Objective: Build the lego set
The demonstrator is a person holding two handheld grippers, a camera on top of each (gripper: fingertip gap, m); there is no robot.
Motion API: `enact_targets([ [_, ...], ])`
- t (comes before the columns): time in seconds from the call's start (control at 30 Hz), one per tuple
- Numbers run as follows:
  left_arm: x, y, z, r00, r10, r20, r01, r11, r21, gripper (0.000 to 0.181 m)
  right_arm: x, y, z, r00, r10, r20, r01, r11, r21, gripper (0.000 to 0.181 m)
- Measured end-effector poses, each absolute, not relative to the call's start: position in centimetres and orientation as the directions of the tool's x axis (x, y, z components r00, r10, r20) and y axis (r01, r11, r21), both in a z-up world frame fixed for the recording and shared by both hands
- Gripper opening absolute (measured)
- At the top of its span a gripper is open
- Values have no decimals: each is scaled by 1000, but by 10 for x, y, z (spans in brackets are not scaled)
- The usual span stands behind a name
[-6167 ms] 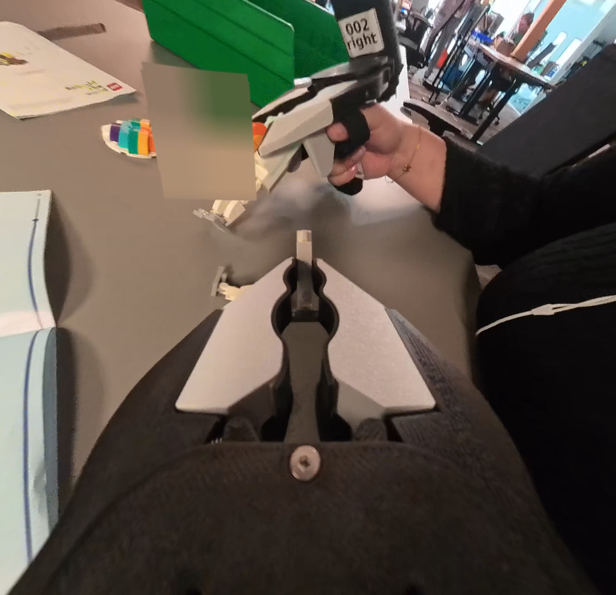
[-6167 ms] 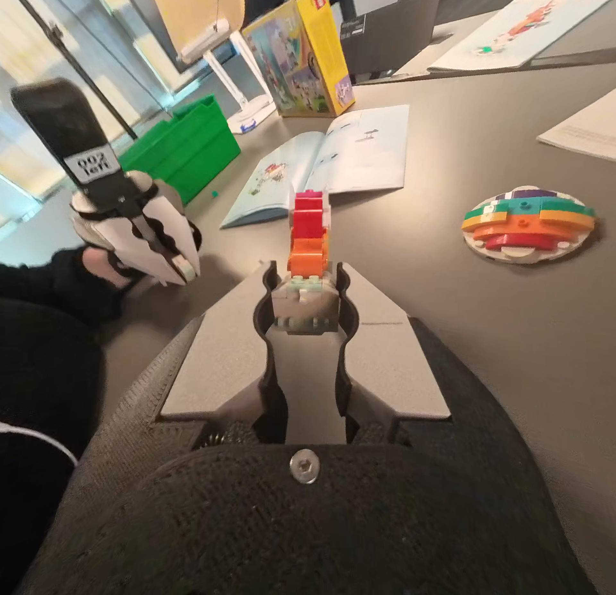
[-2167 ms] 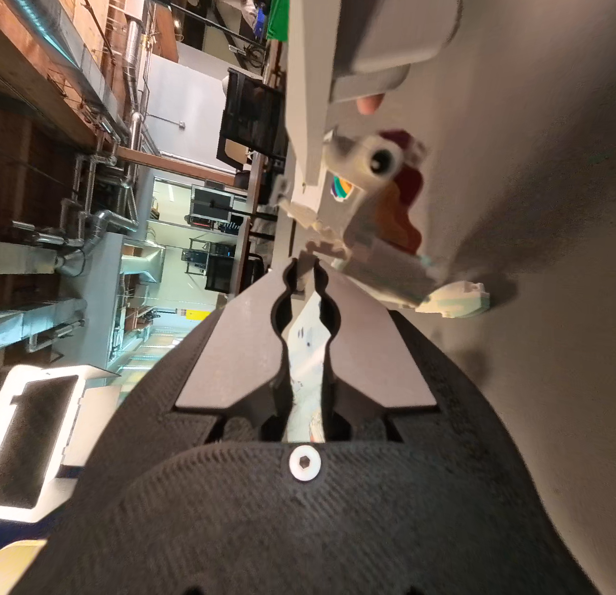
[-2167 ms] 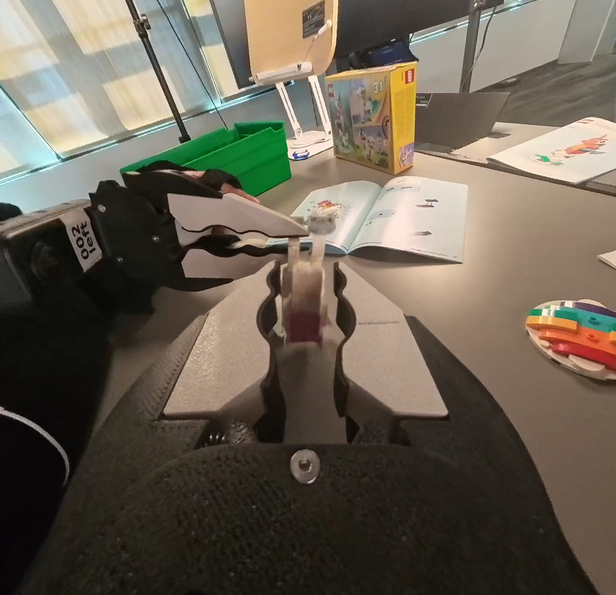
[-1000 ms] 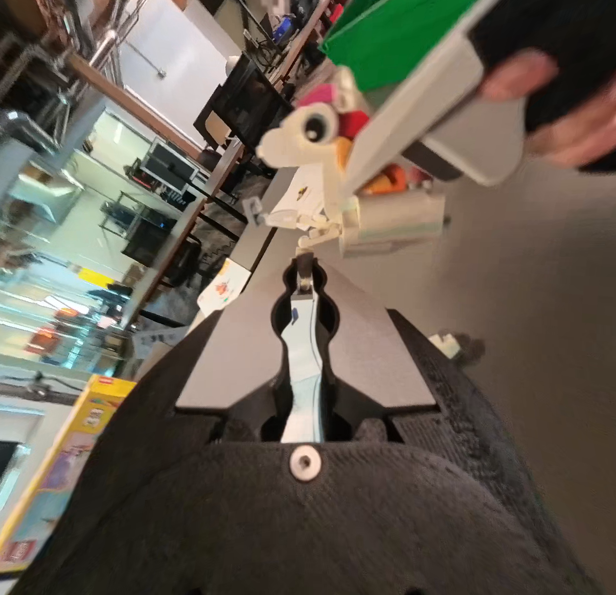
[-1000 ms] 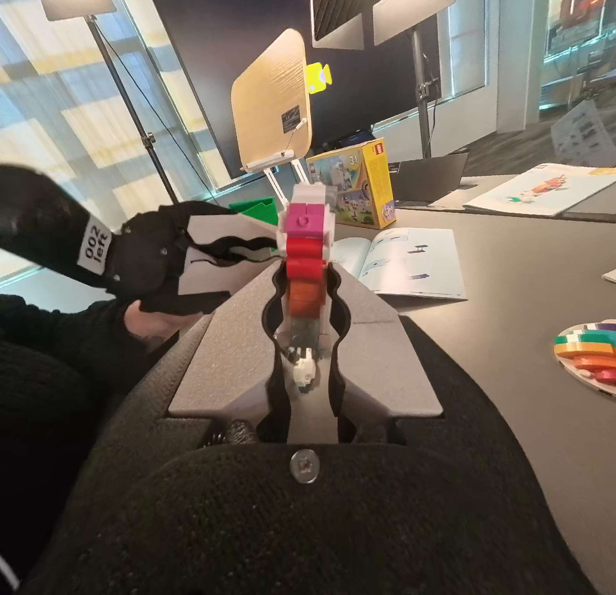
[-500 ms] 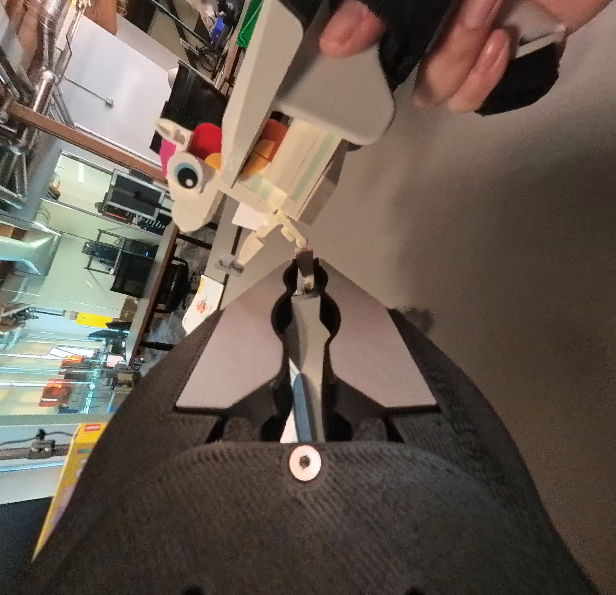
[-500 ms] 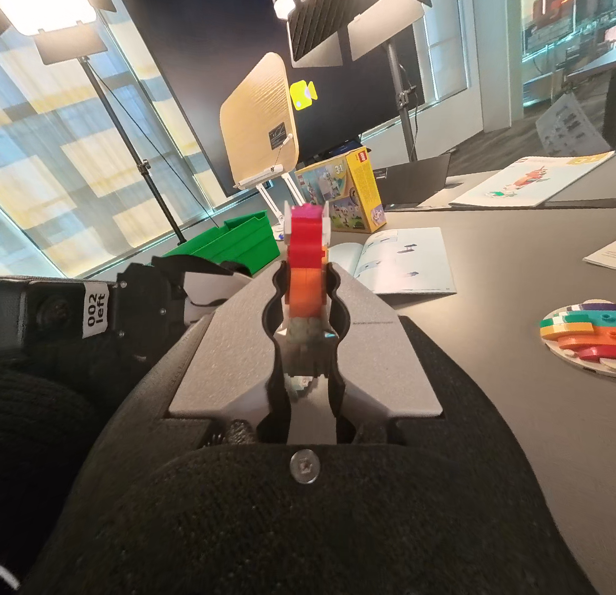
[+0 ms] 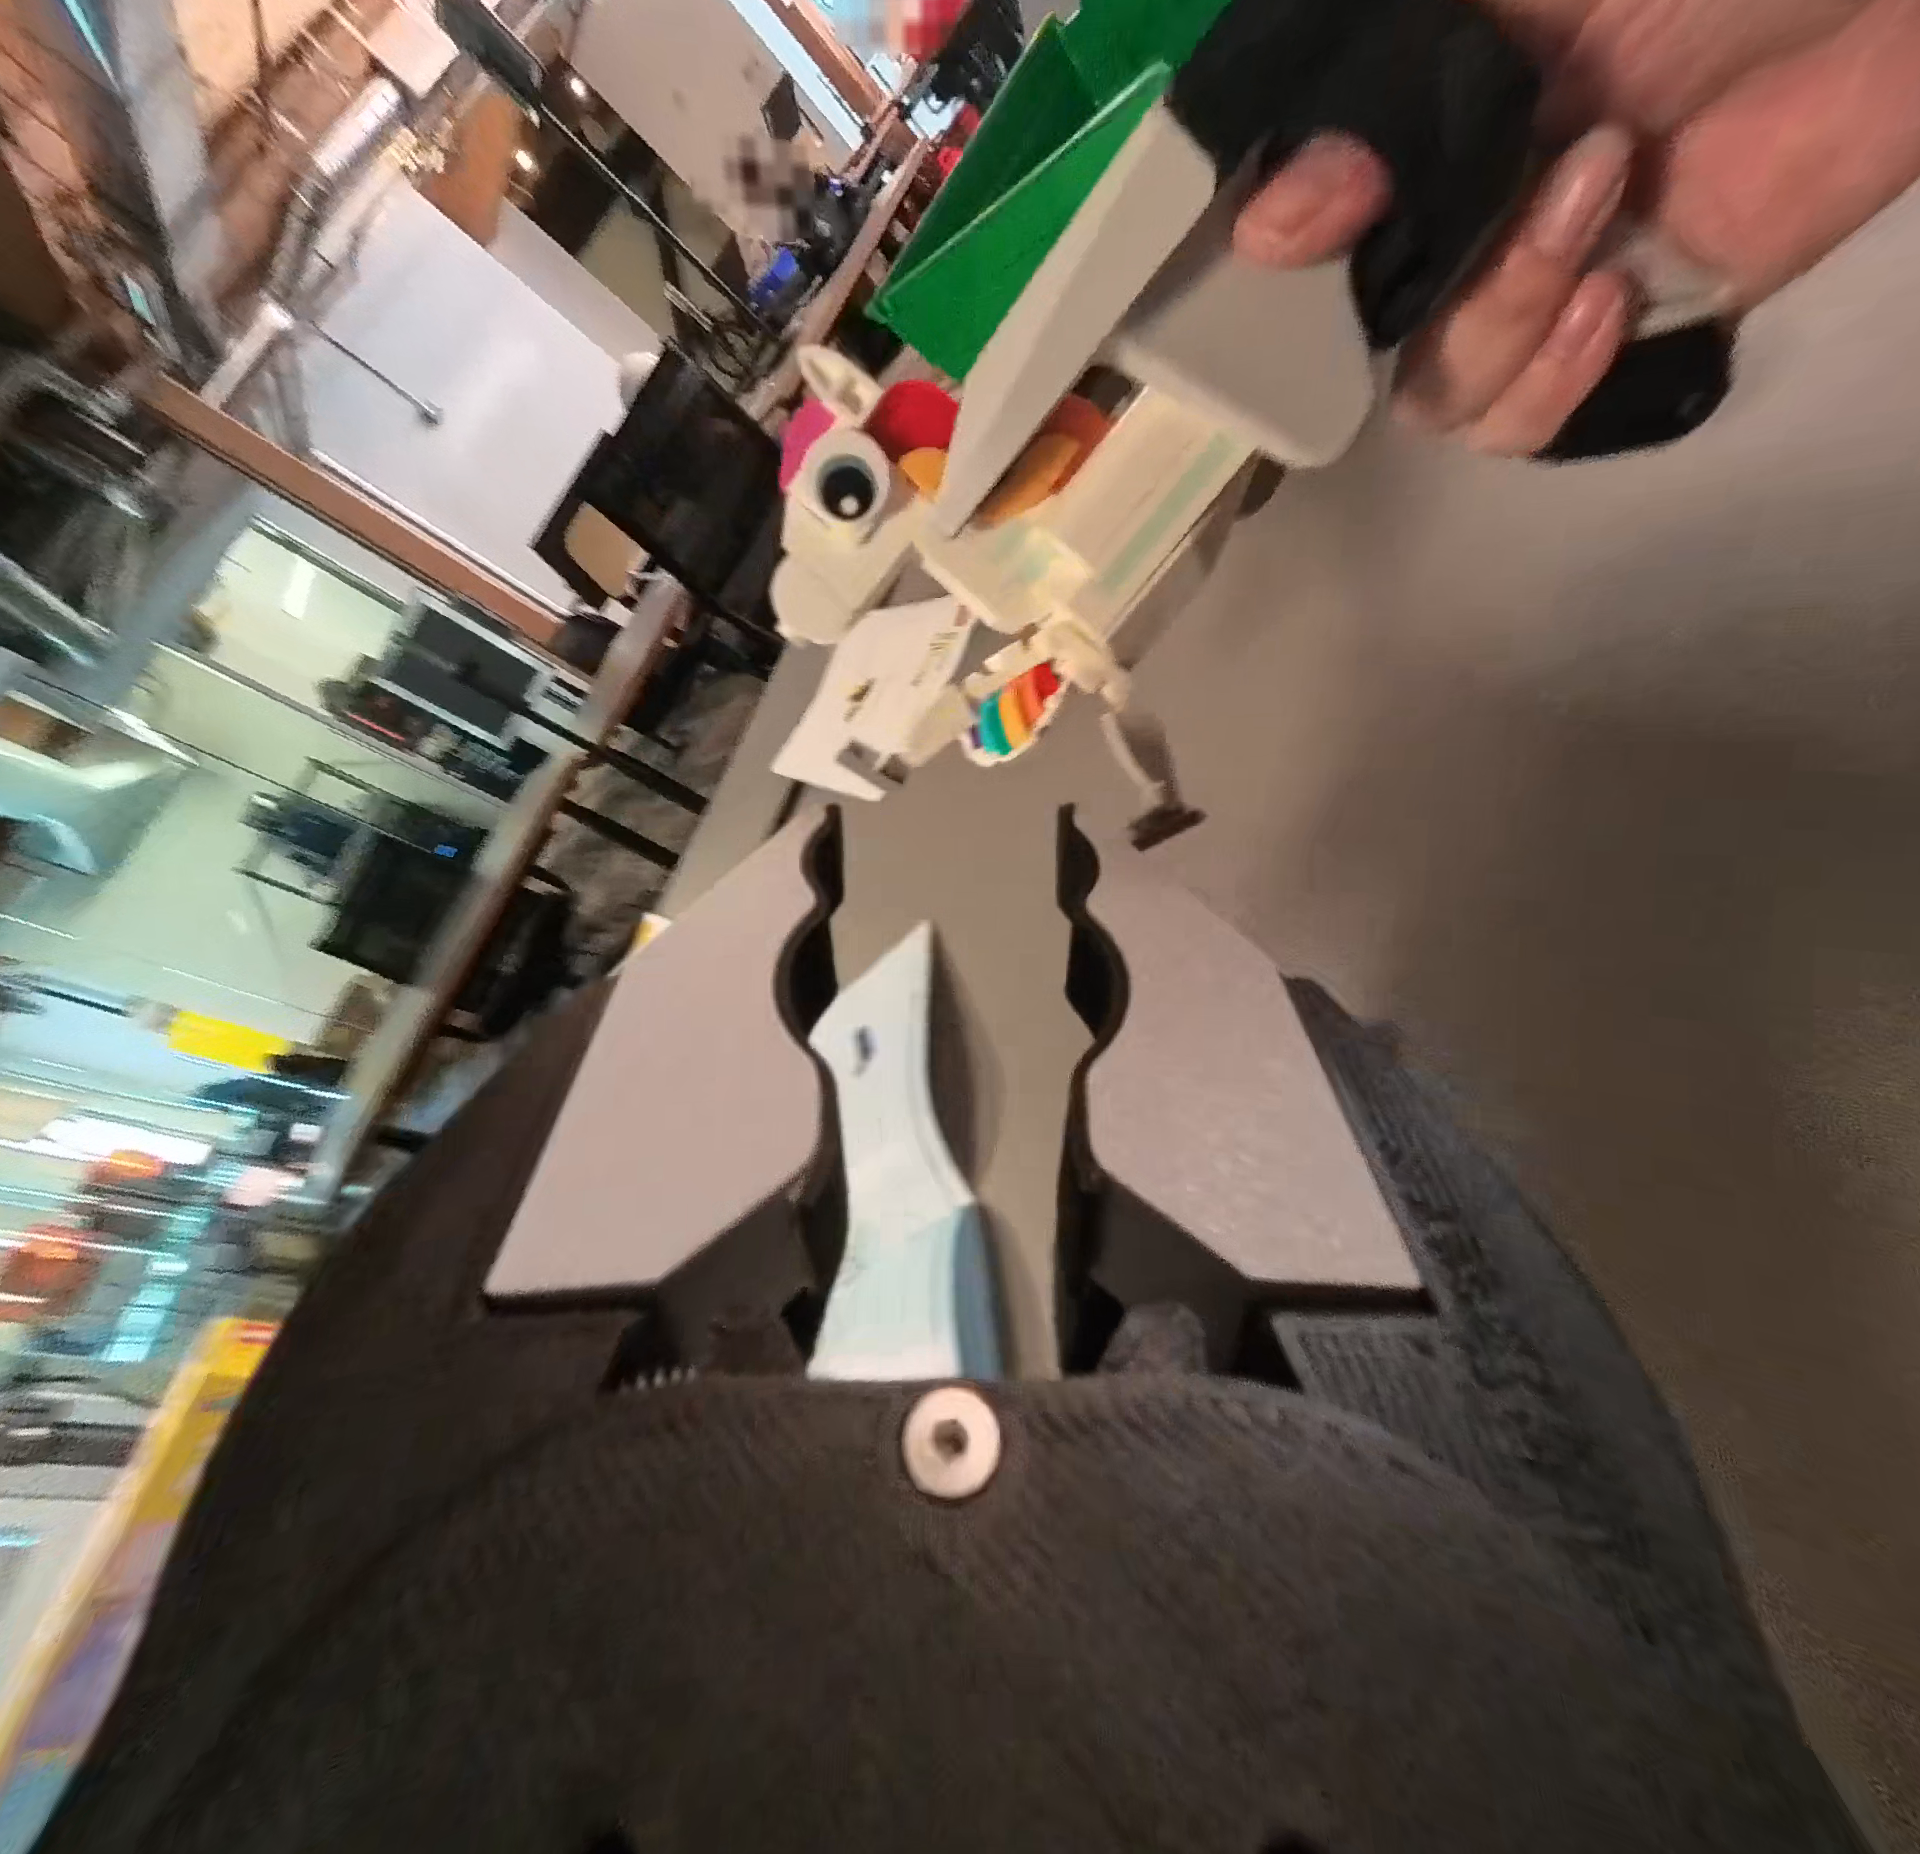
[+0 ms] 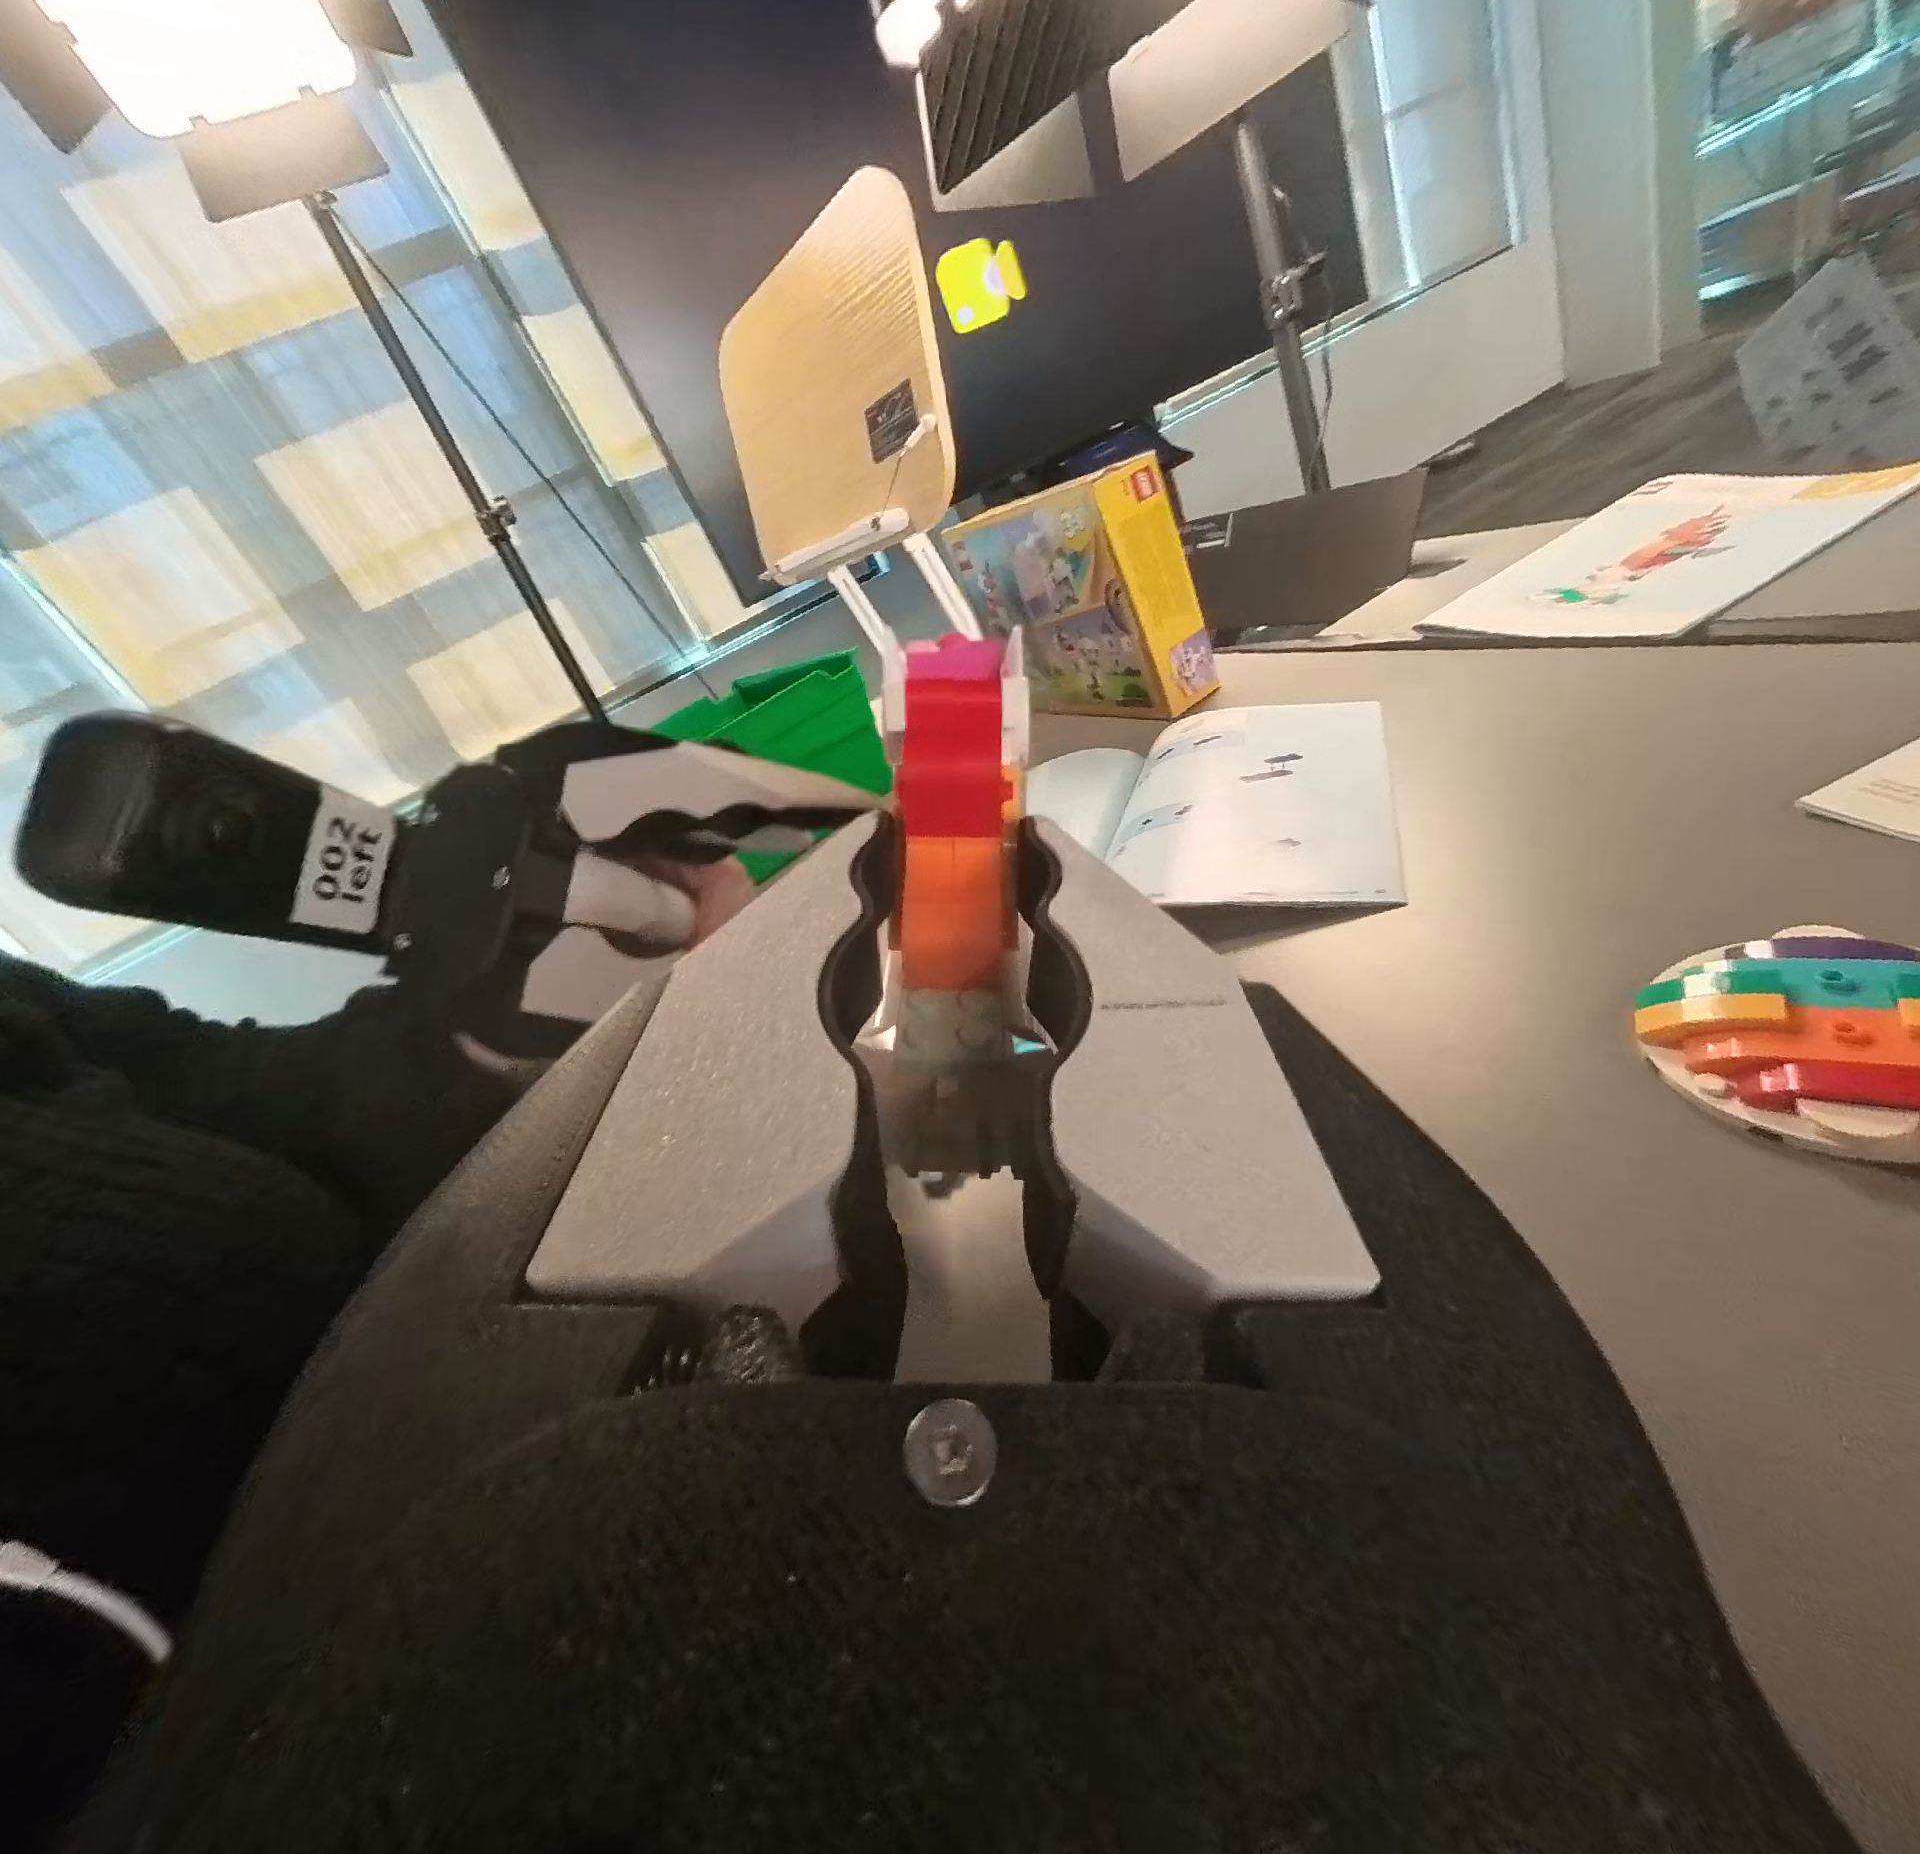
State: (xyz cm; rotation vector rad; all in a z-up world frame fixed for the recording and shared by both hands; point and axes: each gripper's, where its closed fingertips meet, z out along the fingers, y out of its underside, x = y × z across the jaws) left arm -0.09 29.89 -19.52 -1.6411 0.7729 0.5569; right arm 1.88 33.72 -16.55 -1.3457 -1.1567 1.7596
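The white lego unicorn with its red-orange mane hangs above the grey table, clamped in the right gripper; the left gripper sits just beside it, jaws apart, empty; rainbow plate lies off right.

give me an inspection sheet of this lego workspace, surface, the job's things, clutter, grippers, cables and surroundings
Surface: grey table, matte.
Job's things: white lego animal with red and orange mane, held off the table; round rainbow lego plate lying flat; open instruction booklet.
Clutter: yellow lego box, green bin, second booklet at the far edge.
Grippers: right gripper shut on the lego animal; left gripper open and empty.
Cables: nothing seen on the table.
Surroundings: studio lights on stands, dark screen, windows.
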Motion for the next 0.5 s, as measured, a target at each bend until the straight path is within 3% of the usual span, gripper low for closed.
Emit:
enact_targets([
  [0.27, -6, 298, -199, 274, -110, -956, -961, -72, -267, 53, 20, 311, -166, -421, 786, -452, 110, -451, -886, 21],
  [0.37, -8, 299, -206, 265, -119, -957, -963, -83, -256, 47, 20, 309, -165, -434, 770, -468, 107, -472, -875, 21],
  [0.5, -10, 298, -205, 281, -110, -953, -958, -83, -273, 20, 20, 319, -155, -412, 777, -475, 23, -513, -858, 20],
])
